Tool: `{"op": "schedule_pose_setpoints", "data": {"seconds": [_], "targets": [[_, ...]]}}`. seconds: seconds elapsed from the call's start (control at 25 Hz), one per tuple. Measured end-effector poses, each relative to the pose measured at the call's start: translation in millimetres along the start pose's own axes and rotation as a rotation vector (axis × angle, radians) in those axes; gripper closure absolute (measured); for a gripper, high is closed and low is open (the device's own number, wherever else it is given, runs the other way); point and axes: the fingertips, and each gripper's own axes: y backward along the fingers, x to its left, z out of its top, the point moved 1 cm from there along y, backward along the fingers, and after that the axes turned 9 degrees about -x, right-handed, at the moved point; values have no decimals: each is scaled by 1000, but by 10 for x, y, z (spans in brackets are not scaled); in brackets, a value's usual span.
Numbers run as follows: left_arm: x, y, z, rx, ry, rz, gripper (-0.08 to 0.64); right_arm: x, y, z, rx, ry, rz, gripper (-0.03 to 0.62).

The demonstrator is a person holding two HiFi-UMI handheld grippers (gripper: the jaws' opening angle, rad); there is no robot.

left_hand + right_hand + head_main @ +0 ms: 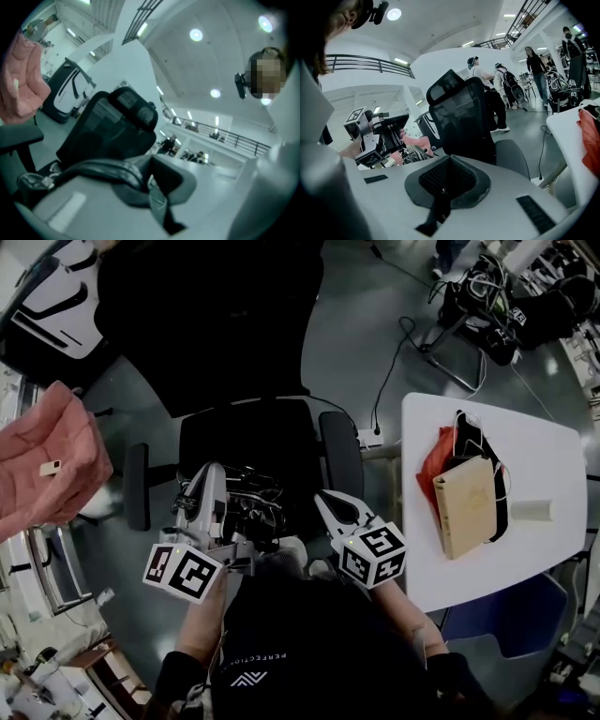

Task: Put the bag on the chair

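Black bag point(251, 508) barely distinct against chair point(281, 439), left gripper point(208, 474) clamping strap point(103, 168)

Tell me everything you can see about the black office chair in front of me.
The office chair is black, with a tall mesh-looking back, a headrest on top, a padded seat and two dark padded armrests. It stands upright on the grey floor beside a white table, its seat turned towards the person. Over the seat's front edge the left gripper holds a dark bag by its strap. Whether the bag touches the seat cannot be told.
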Motion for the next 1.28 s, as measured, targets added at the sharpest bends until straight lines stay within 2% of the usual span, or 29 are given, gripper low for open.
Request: {"op": "schedule_pose_setpoints", "data": {"seconds": [0.72,1.28], "targets": [[408,-992,-101,84,33,-51,554,-276,-607,20,50,-17,-60,601],[555,-1659,-331,154,23,-132,554,-457,-752,-76,70,-43,-120,601]]}}
